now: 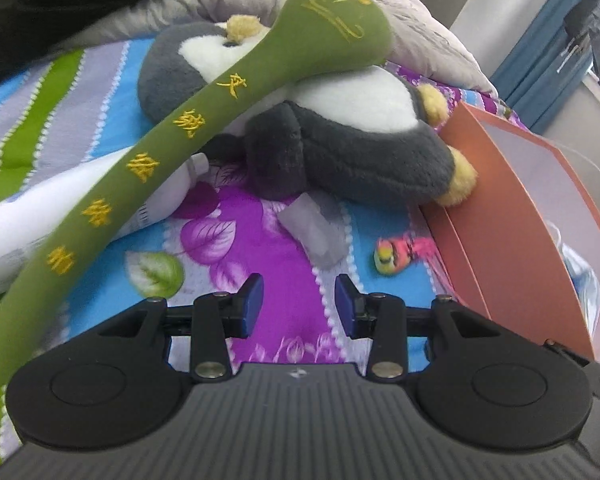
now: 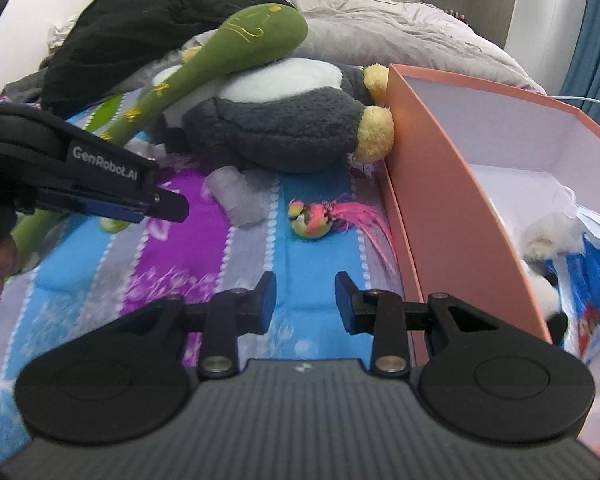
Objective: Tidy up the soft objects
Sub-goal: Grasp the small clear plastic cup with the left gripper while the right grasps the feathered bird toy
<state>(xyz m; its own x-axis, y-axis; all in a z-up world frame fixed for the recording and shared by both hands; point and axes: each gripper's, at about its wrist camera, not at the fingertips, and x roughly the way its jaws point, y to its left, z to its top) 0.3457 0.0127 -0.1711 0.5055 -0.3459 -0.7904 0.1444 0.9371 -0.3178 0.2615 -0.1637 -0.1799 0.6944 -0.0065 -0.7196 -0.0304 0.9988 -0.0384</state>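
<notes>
From the left wrist, the left tongs (image 1: 299,304) are spread apart and hold nothing, low over the bed's bright striped flower sheet (image 1: 256,216). A long green stuffed snake with yellow stitched writing (image 1: 204,120) rests its head on a big grey and white plush penguin (image 1: 340,132). I cannot read the yellow signs. The pink cardboard box (image 1: 512,248) sits at the right, likely where the soft toys go.

From the right wrist, the right tongs (image 2: 305,300) are spread too, empty, pointing at a little rainbow toy bird with pink tail feathers (image 2: 312,218) near the box (image 2: 440,208). The left tool reads "GenRobot.AI".
</notes>
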